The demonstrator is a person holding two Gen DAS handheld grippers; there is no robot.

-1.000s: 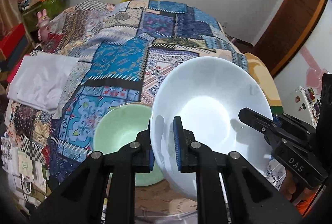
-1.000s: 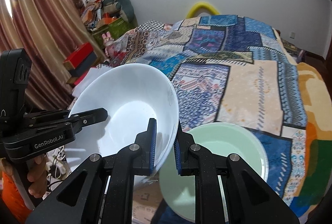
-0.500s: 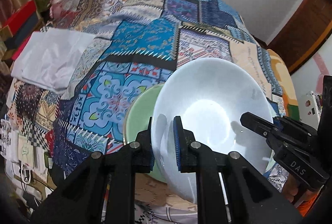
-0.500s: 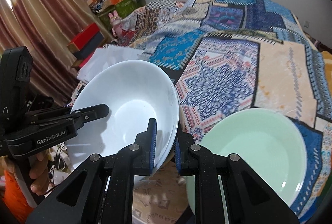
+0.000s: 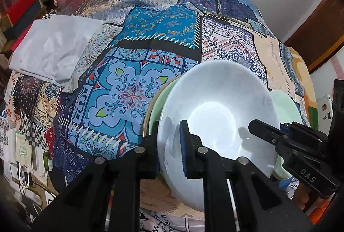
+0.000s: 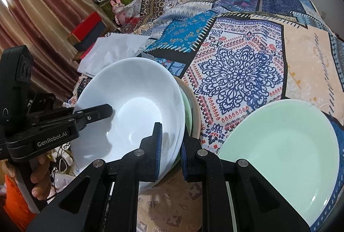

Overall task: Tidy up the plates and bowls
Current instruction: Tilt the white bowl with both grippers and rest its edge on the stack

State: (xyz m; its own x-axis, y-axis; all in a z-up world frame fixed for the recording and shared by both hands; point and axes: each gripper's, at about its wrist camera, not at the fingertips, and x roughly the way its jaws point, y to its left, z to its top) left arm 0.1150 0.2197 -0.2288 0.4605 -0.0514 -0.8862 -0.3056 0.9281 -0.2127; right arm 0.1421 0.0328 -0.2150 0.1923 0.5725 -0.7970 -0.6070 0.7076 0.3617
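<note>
Right now both grippers pinch the same wide white ceramic bowl by opposite rims. The left gripper has its blue pads clamped on the near-left rim, one finger inside and one outside; the right gripper is clamped likewise on the opposite rim, seen in the left wrist view as the black DAS-marked tool.

The bowl is tilted, opening toward the cameras, held above the near edge of the patchwork blue-and-cream bedspread. Directly behind and under it sit a pale green bowl and, in the right wrist view, what looks like a tan rim behind that; whether they touch, can't tell.

A pale green flat plate lies on the bedspread just beside the white bowl, on its right side, so nearer the right gripper.

Judgement: if the white bowl is to nest w/ the green one, it's nearly lined up and the move is short, mostly levelling and lowering. A plain white folded cloth lies well apart to the left.
</note>
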